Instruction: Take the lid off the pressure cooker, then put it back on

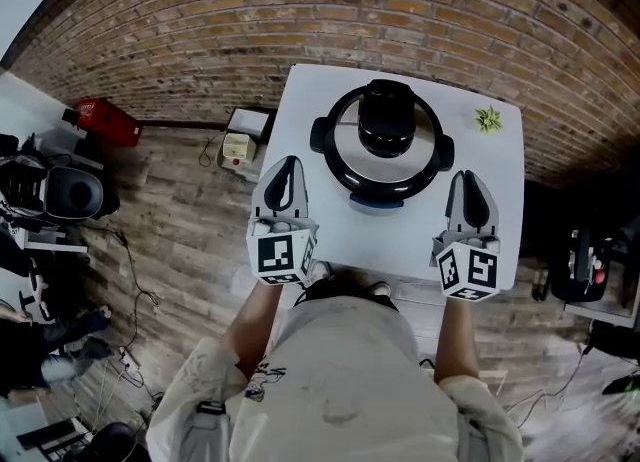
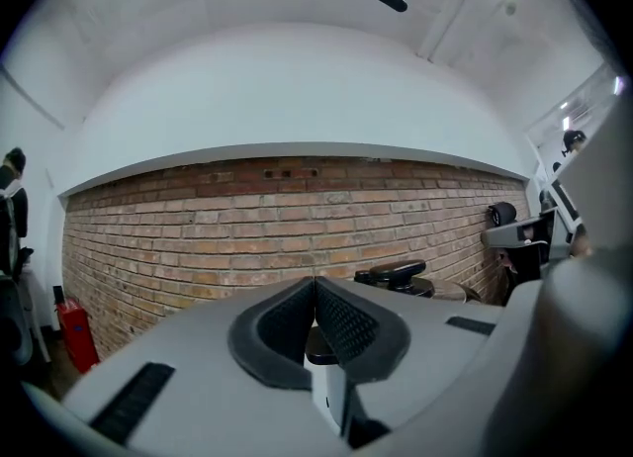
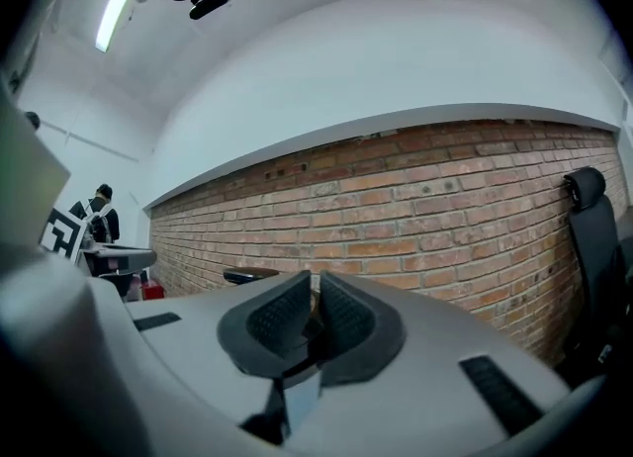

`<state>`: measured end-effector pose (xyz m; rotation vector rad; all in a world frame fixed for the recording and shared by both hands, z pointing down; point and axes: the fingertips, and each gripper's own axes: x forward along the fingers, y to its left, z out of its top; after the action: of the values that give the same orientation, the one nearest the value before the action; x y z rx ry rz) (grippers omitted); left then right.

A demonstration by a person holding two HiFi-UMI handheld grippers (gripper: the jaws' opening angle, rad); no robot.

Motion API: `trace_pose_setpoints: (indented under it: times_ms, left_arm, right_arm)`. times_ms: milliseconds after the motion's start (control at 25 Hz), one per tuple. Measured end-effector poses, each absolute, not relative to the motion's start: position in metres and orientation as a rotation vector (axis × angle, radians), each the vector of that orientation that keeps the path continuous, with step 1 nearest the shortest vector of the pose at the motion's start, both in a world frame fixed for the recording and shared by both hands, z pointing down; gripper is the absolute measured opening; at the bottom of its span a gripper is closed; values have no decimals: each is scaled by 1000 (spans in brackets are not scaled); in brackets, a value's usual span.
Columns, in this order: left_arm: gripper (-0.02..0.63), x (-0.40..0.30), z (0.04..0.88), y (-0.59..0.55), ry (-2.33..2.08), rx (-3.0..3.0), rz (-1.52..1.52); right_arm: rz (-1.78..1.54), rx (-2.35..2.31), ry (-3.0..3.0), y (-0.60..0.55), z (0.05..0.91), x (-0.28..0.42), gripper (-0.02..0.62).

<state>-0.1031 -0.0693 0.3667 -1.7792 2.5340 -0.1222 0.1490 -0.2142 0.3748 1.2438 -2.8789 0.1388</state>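
Pressure cooker [image 1: 382, 145] stands mid-way across the white surface [image 1: 300, 110], toward the brick wall [image 1: 250, 10], with its lid [image 1: 386, 122] on (black knob uppermost). At the left, the left claw [image 1: 290, 164] is held over the surface's near left part, beside the cooker but apart from it, its jaws closed together on nothing. To the cooker's right, the right claw [image 1: 467, 178] is likewise apart from it, its jaws drawn almost together with only a sliver between them, empty. Farther right, near the far corner, sits a small green plant [image 1: 488, 118].
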Motion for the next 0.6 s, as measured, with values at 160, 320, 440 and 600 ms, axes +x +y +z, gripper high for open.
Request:
trace_pose_setpoints:
  times_ms: [160, 320, 440, 600]
  left_arm:
    - [14, -102, 366, -70, 2520, -1820, -89]
    - [14, -105, 366, -65, 2535, -1775, -102]
    - [14, -108, 363, -62, 2537, -1757, -97]
    - [14, -109, 360, -59, 2528, -1746, -100]
  right_arm:
    - [145, 1254, -2865, -215, 373, 152, 17]
    - [126, 1244, -2860, -213, 371, 151, 18]
    - [116, 1237, -2857, -211, 370, 149, 18]
    - [106, 1235, -2850, -207, 370, 148, 18]
